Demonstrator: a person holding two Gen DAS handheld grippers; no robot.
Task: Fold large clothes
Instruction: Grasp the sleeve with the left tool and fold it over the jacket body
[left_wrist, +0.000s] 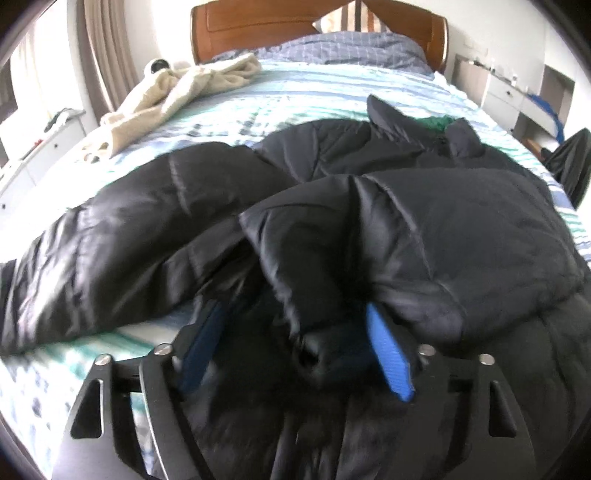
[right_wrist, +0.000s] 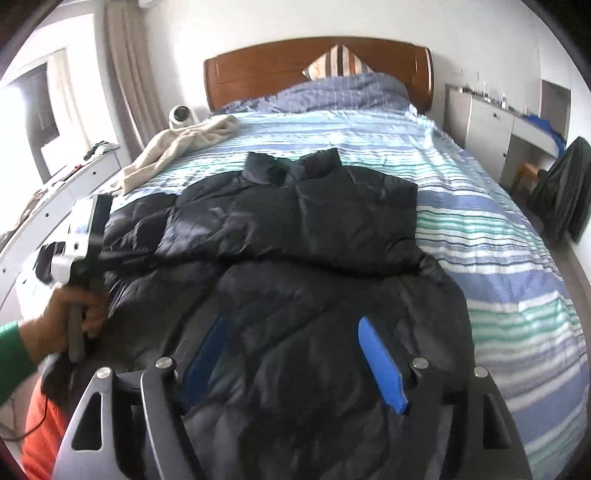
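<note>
- Where the left gripper (left_wrist: 295, 354) fills the bottom of its own view, its jaws stand apart; a dark fold of the black puffer jacket (left_wrist: 424, 236) bulges between the blue pads (left_wrist: 388, 358), but blur hides whether either pad touches it.
- Seen from the right wrist view, the right gripper (right_wrist: 295, 354) hovers over the jacket's lower part with its jaws wide apart and nothing clamped between them.
- At that view's left edge a hand (right_wrist: 59, 314) in a green sleeve grips the left tool's handle; the tool's front end is blurred.
- Farther on, the jacket lies spread along the striped bed (right_wrist: 498, 258), collar toward the headboard, one sleeve folded across the chest.
- Beyond it lies a cream garment (right_wrist: 177, 147), its far end crumpled.
- A dark cloth (right_wrist: 565, 184) hangs at the right, cut off by the frame.
</note>
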